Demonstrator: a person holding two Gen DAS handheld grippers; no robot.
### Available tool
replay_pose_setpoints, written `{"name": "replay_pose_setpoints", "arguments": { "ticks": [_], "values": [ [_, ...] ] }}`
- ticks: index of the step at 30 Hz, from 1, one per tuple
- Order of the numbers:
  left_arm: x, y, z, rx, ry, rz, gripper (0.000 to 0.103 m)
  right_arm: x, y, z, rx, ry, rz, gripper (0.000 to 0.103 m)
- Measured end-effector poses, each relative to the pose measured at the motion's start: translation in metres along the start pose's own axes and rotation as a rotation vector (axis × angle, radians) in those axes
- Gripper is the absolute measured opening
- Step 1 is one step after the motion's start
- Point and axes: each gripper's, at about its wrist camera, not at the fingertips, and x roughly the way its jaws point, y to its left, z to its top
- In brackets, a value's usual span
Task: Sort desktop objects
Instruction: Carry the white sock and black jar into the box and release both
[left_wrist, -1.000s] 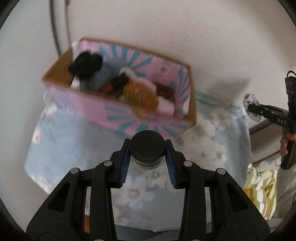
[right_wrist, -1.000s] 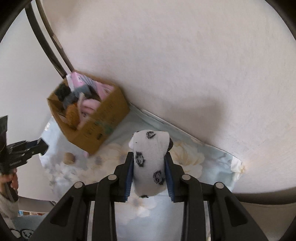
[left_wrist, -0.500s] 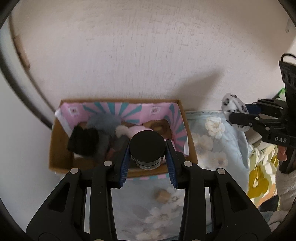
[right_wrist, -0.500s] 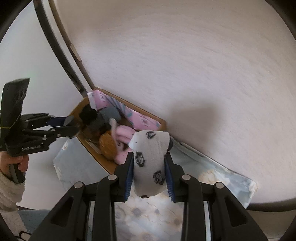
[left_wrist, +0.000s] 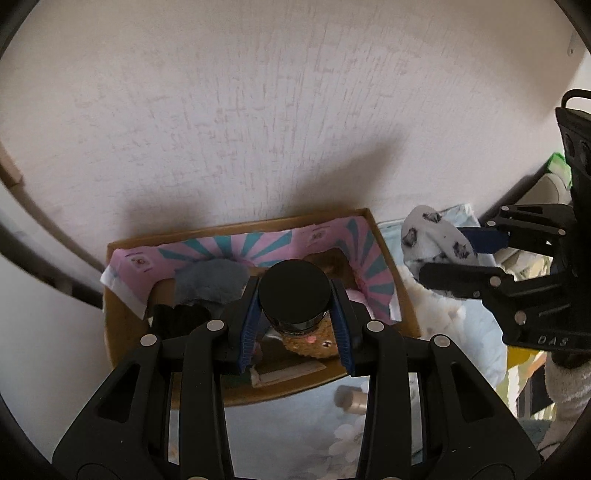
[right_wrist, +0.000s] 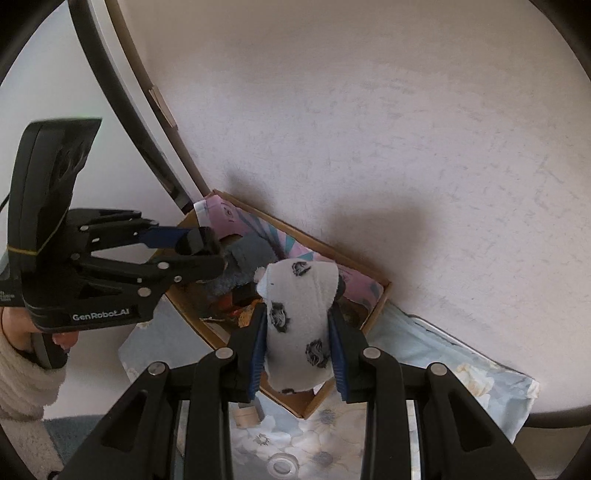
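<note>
The left hand-held gripper (left_wrist: 293, 317) is closed on a small jar with a black lid (left_wrist: 293, 295); the blue pads press on both sides of the jar. The jar hangs above the open cardboard box (left_wrist: 122, 332), over the soft things inside, such as a grey fluffy item (left_wrist: 210, 277).

The right hand-held gripper (right_wrist: 297, 332) is closed on a white rolled sock with dark prints (right_wrist: 299, 310). The sock is over the near right part of the same box (right_wrist: 380, 299). The box stands on a flowered cloth (right_wrist: 443, 362) on the bench, touching the wall (right_wrist: 369, 129). A small wooden piece (right_wrist: 246, 417) lies on the cloth just beside the box.
</note>
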Motion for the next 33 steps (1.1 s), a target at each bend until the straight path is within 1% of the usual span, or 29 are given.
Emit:
{"name": "replay_pose_setpoints", "arguments": {
  "ticks": [3, 6, 11, 14, 18, 21, 23, 24, 26, 27, 28, 29, 30, 31, 33],
  "values": [
    [0.011, 0.002, 0.000, 0.022, 0.027, -0.015, 0.033, 0.003, 0.001, -0.002, 0.022, 0.016, -0.012, 0.029],
    [0.022, 0.000, 0.000, 0.061, 0.048, -0.012, 0.033, 0.013, 0.004, -0.004, 0.045, 0.033, -0.018, 0.029],
    [0.031, 0.000, 0.000, 0.108, 0.068, -0.010, 0.033, 0.028, 0.007, -0.006, 0.090, 0.055, -0.022, 0.029],
    [0.035, 0.003, -0.001, 0.120, 0.081, -0.013, 0.033, 0.035, 0.009, -0.005, 0.094, 0.068, -0.036, 0.029],
    [0.038, 0.007, -0.001, 0.138, 0.086, -0.012, 0.033, 0.039, 0.009, -0.006, 0.100, 0.084, -0.051, 0.029],
    [0.039, 0.007, -0.001, 0.161, 0.077, 0.003, 0.033, 0.040, 0.007, -0.006, 0.121, 0.088, -0.058, 0.029],
    [0.042, 0.009, 0.000, 0.147, 0.084, 0.008, 0.033, 0.042, 0.004, -0.006, 0.148, 0.087, -0.047, 0.029],
    [0.042, 0.011, 0.000, 0.130, 0.093, 0.001, 0.036, 0.043, 0.004, -0.006, 0.153, 0.091, -0.043, 0.029],
    [0.040, 0.014, 0.000, 0.102, 0.095, -0.006, 0.057, 0.046, 0.006, -0.005, 0.153, 0.099, -0.073, 0.032],
    [0.037, 0.014, 0.000, 0.099, 0.079, -0.005, 0.080, 0.047, 0.007, -0.005, 0.148, 0.099, -0.086, 0.037],
    [0.033, 0.015, 0.000, 0.104, 0.053, 0.047, 0.091, 0.047, 0.007, -0.006, 0.140, 0.095, -0.094, 0.042],
    [0.030, 0.016, 0.000, 0.109, 0.038, 0.062, 0.095, 0.045, 0.007, -0.007, 0.142, 0.082, -0.101, 0.051],
    [0.027, 0.018, 0.000, 0.108, 0.029, 0.059, 0.101, 0.042, 0.006, -0.008, 0.148, 0.069, -0.107, 0.063],
    [0.025, 0.020, 0.001, 0.100, 0.024, 0.045, 0.103, 0.040, 0.004, -0.009, 0.158, 0.059, -0.107, 0.083],
    [0.019, 0.022, 0.002, 0.084, 0.016, 0.032, 0.103, 0.036, -0.002, -0.010, 0.190, 0.065, -0.100, 0.100]
  ]
}}
